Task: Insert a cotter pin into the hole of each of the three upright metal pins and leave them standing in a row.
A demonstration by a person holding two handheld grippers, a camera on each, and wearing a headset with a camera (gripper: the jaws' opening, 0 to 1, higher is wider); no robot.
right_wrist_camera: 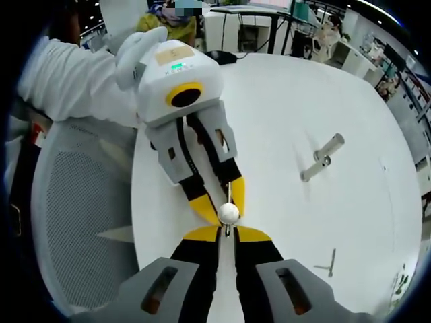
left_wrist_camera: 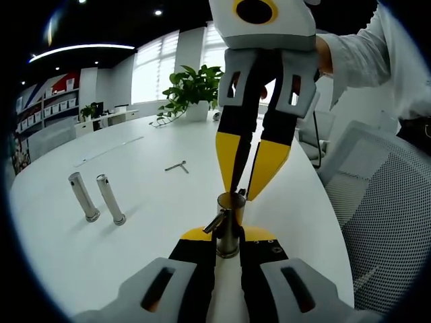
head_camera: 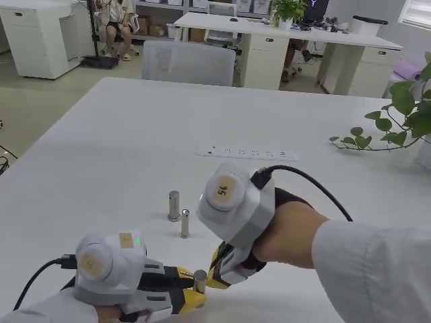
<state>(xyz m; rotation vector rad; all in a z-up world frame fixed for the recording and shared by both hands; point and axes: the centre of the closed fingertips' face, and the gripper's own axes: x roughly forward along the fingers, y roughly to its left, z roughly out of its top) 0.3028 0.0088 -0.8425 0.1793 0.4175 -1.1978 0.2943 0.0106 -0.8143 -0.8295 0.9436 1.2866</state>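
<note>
Short silver metal pin (left_wrist_camera: 229, 214) stands upright near the white table's (head_camera: 135, 134) near edge, clamped at its base by the left gripper (left_wrist_camera: 227, 237). The right gripper (right_wrist_camera: 227, 235), jaws almost together, pinches a thin wire cotter pin (left_wrist_camera: 213, 223) at its head. Two free silver pins (head_camera: 174, 205) stand mid-table, and a spare cotter pin (left_wrist_camera: 176, 165) lies flat. Beyond the table are white office desks (head_camera: 283, 33).

Both the left gripper (left_wrist_camera: 227, 237) and the right gripper (left_wrist_camera: 244, 192) have light grey bodies, black jaws and yellow tips. The metal pins (head_camera: 174, 205) and the cotter pin (left_wrist_camera: 176, 165) are silver-grey, on a plain white table (head_camera: 135, 134). The sleeve (head_camera: 377, 269) is white, the plant (head_camera: 403, 101) at the right edge green, the chair (left_wrist_camera: 390, 222) at lower right a fine grey mesh
</note>
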